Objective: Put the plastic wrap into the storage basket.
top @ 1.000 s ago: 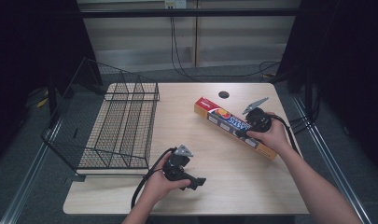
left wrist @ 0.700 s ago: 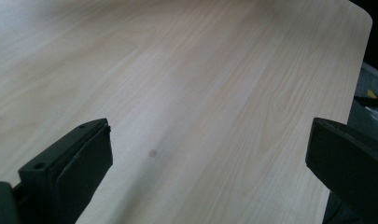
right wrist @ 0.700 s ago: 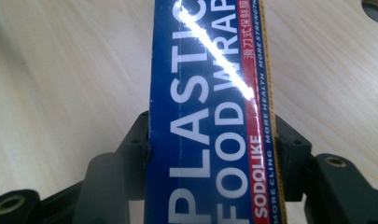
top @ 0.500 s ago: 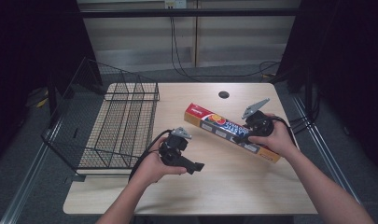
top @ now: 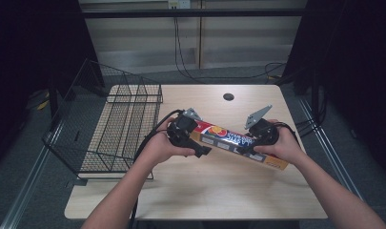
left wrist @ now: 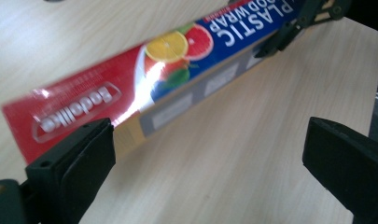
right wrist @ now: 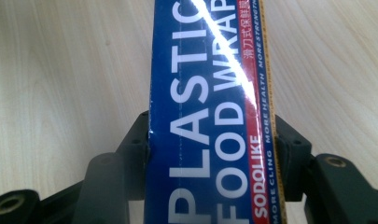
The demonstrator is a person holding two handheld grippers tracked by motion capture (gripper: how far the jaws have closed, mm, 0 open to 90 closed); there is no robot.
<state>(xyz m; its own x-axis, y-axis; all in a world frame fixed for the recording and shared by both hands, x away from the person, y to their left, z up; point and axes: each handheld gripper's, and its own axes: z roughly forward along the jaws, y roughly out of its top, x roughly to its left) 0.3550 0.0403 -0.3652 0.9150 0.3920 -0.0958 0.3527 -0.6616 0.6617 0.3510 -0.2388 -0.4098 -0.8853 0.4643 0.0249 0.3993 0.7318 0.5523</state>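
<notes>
Two hand-held grippers work on one long box. The right hand-held gripper (top: 250, 146) has its jaws pressed on both long sides of the plastic wrap box (top: 238, 145), partway along it, and the box is squeezed between them in the right gripper view. The left hand-held gripper (top: 200, 150) has its jaws wide apart and holds nothing; in the left gripper view the red end of the box (left wrist: 130, 88) sits just beside one jaw, with bare wood between the jaws. The box lies slanted across the middle of the desk (top: 190, 191), and I cannot tell if it rests flat or is a bit lifted. It looks light, because it is thin card with a roll inside. It looks stiff along its length, but the card sides may dent if squeezed hard. The shiny print looks slippery, so a soft pinch could slide. A good place to grab is across the narrow sides, near each end, so it does not swing. Off to the left, a black wire basket (top: 119, 129) sits at the desk edge.
</notes>
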